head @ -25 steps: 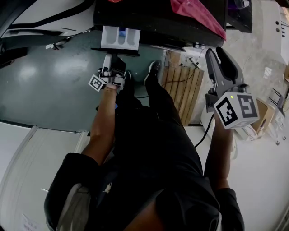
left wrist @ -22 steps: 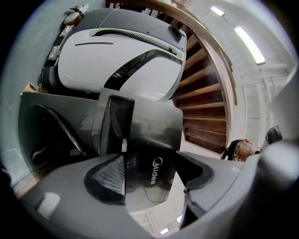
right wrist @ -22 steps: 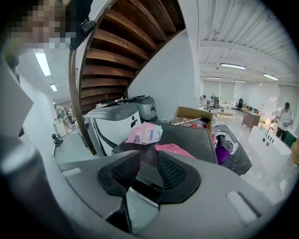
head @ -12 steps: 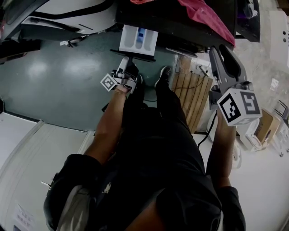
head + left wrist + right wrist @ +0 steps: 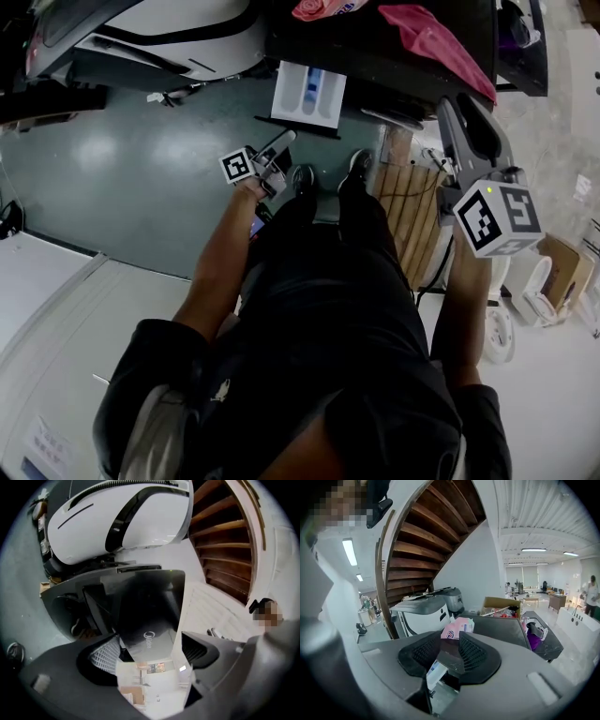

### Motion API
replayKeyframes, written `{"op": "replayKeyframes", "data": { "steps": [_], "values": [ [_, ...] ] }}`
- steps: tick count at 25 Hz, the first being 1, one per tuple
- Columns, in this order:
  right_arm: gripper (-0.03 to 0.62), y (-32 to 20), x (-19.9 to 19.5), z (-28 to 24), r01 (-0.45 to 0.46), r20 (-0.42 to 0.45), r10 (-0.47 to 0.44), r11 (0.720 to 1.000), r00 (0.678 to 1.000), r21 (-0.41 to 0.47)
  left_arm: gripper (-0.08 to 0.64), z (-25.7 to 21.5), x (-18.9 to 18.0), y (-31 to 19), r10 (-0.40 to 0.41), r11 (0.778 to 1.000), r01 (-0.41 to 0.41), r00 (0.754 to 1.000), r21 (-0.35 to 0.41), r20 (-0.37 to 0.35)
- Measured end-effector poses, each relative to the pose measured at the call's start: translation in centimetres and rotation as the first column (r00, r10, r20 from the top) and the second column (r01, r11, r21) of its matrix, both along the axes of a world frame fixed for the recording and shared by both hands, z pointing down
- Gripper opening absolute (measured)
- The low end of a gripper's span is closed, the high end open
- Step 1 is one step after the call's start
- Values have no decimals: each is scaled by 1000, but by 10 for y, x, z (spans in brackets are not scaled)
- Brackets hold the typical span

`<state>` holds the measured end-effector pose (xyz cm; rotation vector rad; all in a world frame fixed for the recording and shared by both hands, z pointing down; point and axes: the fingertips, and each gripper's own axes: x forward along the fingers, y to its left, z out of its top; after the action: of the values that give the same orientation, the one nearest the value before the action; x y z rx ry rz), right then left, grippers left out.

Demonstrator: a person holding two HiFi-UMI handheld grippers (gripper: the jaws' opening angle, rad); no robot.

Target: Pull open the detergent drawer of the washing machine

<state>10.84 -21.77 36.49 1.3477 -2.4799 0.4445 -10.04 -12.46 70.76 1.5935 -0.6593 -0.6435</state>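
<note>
- Left hand-held gripper (image 5: 281, 142) has just been spreading its jaws; they now stand wide with nothing between them, clear of the drawer.
- Detergent drawer (image 5: 307, 94) sticks out, pulled open, from the front of the dark washing machine (image 5: 375, 42), just beyond that gripper.
- Right hand-held gripper (image 5: 459, 101) is held up off to the side, jaws slightly apart and empty.

The head view is dim: the person's clothing (image 5: 328, 328) reads nearly black, and the green floor (image 5: 122, 211) carries soft pale glare patches. Both gripper views are fisheye, with black corners and bowed lines at the rim. Ceiling strip lights (image 5: 349, 550) burn bright in the right gripper view. The left gripper (image 5: 150, 657) shows its jaws blurred up close.
</note>
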Motion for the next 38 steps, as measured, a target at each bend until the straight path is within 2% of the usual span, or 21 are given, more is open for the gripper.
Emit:
{"op": "replayKeyframes", "data": {
  "steps": [3, 6, 10, 12, 15, 19, 21, 24, 27, 29, 31, 35, 38],
  "values": [
    [120, 3, 1, -6, -11, 8, 11, 1000, 1000, 14, 439, -2, 1, 9, 102, 995, -101, 993, -9, 57],
    [120, 6, 3, -13, -24, 16, 24, 999, 1000, 29, 439, -10, -1, 19, 210, 977, -214, 968, 10, 140],
    [120, 10, 7, -21, -37, 26, 36, 998, 999, 46, 439, -30, -8, 32, 352, 925, -379, 886, 34, 302],
    [120, 13, 9, -25, -40, 29, 39, 998, 999, 54, 439, -40, -17, 35, 375, 905, -420, 859, 62, 350],
    [120, 17, 12, -29, -45, 31, 43, 997, 999, 64, 437, -67, -39, 27, 336, 908, -411, 834, 86, 437],
    [120, 21, 17, -37, -50, 36, 47, 996, 998, 80, 437, -108, -69, 8, 216, 922, -342, 844, 182, 490],
    [118, 24, 19, -41, -54, 40, 51, 995, 998, 88, 437, -132, -82, 1, 153, 922, -311, 839, 230, 523],
    [118, 30, 23, -47, -62, 40, 58, 993, 998, 103, 437, -168, -100, -6, 58, 912, -279, 812, 300, 581],
    [118, 34, 26, -56, -67, 41, 63, 990, 997, 122, 436, -209, -114, -10, -35, 891, -264, 771, 370, 636],
    [118, 37, 28, -62, -71, 44, 66, 988, 997, 138, 436, -234, -121, -13, -106, 865, -269, 726, 423, 680],
    [118, 39, 28, -69, -72, 48, 65, 985, 997, 156, 436, -258, -126, -16, -176, 838, -288, 661, 463, 730],
    [118, 45, 24, -84, -66, 51, 56, 977, 997, 201, 434, -302, -131, -18, -303, 806, -316, 508, 501, 806],
    [118, 49, 18, -96, -48, 59, 35, 970, 998, 239, 422, -333, -136, -19, -393, 784, -331, 390, 525, 833]
  ]
}}
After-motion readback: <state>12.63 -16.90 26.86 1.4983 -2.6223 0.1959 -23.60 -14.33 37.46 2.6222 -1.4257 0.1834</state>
